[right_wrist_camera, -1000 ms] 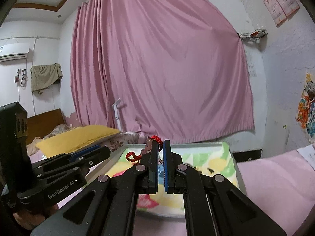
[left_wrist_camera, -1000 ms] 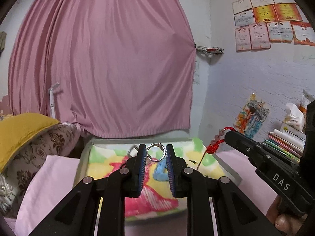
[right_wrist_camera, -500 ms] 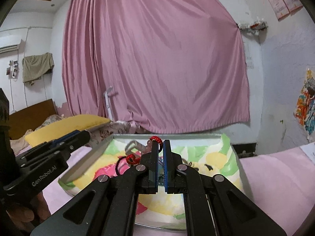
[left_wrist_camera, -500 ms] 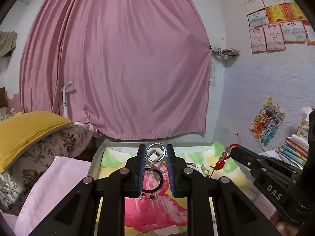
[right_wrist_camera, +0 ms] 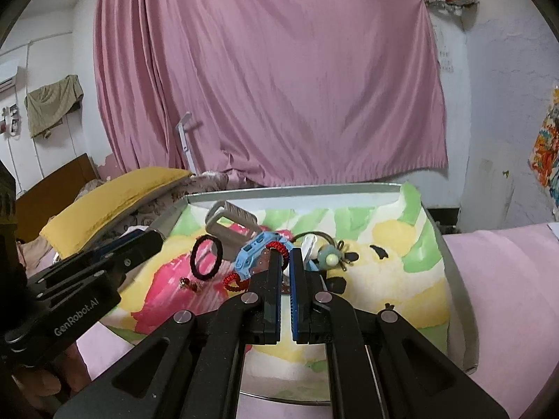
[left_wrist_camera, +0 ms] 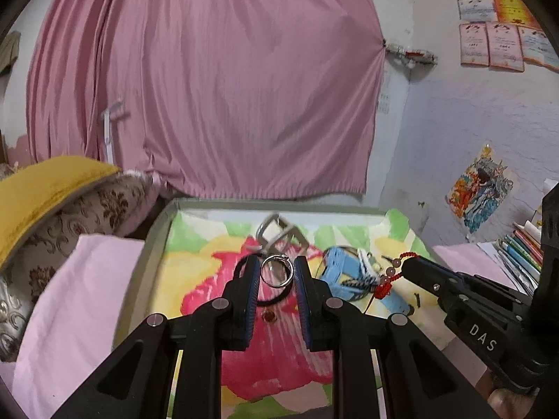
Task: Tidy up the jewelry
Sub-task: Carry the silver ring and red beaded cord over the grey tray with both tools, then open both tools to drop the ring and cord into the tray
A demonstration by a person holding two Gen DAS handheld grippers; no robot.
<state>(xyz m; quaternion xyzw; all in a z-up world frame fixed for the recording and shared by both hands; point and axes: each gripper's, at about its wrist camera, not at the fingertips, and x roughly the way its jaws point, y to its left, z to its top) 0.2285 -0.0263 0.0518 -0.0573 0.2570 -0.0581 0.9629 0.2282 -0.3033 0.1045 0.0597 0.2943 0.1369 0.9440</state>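
My left gripper (left_wrist_camera: 277, 272) is shut on a silver ring (left_wrist_camera: 277, 271) and holds it above the colourful cloth in the metal tray (left_wrist_camera: 153, 237). My right gripper (right_wrist_camera: 285, 256) is shut on a red beaded string bracelet (right_wrist_camera: 277, 247), whose cord loops down to the left (right_wrist_camera: 233, 282); it also shows in the left wrist view (left_wrist_camera: 387, 281). On the cloth lie a black hair tie (right_wrist_camera: 206, 257), a grey hair clip (right_wrist_camera: 230, 225), a blue hair clip (right_wrist_camera: 253, 253), red earrings (right_wrist_camera: 190, 284) and a pale green bead charm (right_wrist_camera: 330, 258).
The tray (right_wrist_camera: 454, 272) sits on a pink sheet (right_wrist_camera: 506, 279). A yellow pillow (left_wrist_camera: 45, 188) and patterned cushion (left_wrist_camera: 87, 220) lie at the left. A pink curtain (left_wrist_camera: 209, 87) hangs behind. Books (left_wrist_camera: 520, 248) stack at the right by the wall.
Both grippers have tilted down and moved toward the tray with the ring and the bracelet still held. More of the cloth and the jewelry on it has come into view.
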